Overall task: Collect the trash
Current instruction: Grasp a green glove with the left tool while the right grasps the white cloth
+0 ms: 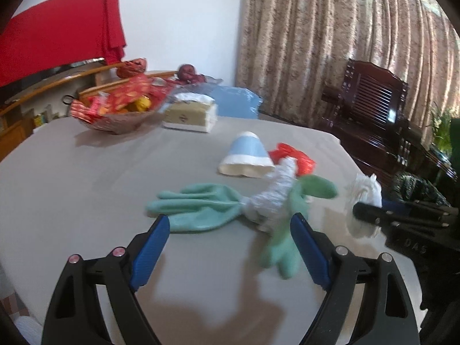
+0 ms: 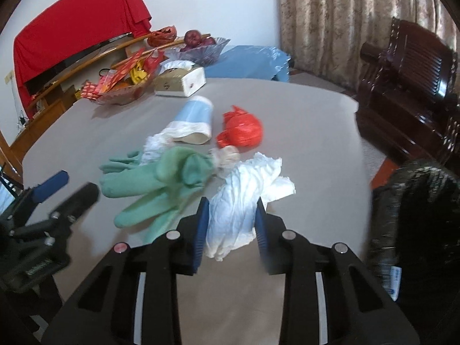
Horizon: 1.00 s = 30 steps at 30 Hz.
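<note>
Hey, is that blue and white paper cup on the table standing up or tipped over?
Tipped over. The paper cup lies on its side on the table, its open mouth facing the camera.

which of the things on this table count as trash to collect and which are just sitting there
Likely trash:
- white tissue wad, clamped in the right gripper
- green gloves, just ahead of the open left gripper
- tipped paper cup
- red plastic bag

Just lying about:
- tissue box
- snack bowl
- fruit bowl
</note>
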### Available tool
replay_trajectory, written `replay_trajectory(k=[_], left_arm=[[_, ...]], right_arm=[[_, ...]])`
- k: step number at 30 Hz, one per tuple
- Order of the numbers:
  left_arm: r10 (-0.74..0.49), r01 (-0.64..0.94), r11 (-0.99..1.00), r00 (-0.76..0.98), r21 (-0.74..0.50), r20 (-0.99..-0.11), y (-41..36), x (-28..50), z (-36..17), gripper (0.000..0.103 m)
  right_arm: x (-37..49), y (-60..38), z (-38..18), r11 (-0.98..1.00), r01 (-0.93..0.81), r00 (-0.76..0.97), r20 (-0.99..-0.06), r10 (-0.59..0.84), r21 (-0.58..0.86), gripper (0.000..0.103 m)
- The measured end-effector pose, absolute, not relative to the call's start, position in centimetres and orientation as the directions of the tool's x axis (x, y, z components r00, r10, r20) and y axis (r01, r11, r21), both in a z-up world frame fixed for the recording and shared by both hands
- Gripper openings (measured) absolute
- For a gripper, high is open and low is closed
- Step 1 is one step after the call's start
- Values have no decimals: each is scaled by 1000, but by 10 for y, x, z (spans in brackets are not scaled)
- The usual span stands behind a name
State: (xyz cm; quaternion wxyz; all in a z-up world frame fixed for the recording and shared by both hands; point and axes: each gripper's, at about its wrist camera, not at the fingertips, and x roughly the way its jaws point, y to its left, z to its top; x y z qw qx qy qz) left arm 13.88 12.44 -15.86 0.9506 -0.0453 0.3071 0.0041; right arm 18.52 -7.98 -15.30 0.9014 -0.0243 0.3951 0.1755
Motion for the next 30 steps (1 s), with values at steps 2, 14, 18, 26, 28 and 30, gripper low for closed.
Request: replay_trajectory(k=[2, 14, 18, 26, 28, 30], left_arm=[[-40, -15, 996, 805, -88, -591, 114, 144, -163, 84], [-108, 74, 994, 765, -81, -635, 72, 160, -185, 83], [-142, 110, 990, 719, -91, -681, 63, 170, -197, 52], [-147, 101, 989, 698, -107, -700, 61, 169, -199, 6], [-157, 103, 988, 707, -118, -690, 61, 163, -192, 5], [-172, 110, 985, 722, -134, -671, 60, 156, -180, 5]], right_arm=[[184, -88, -152, 941, -330, 632, -721, 285, 83, 30], [181, -116, -155, 951, -296, 634, -727, 263, 86, 30], [180, -118, -153, 953, -296, 641, -725, 253, 70, 30], [174, -119, -144, 951, -303, 658, -709, 254, 60, 30], [172, -119, -140, 951, -306, 664, -703, 254, 55, 30], [169, -120, -134, 950, -308, 674, -692, 258, 54, 30]])
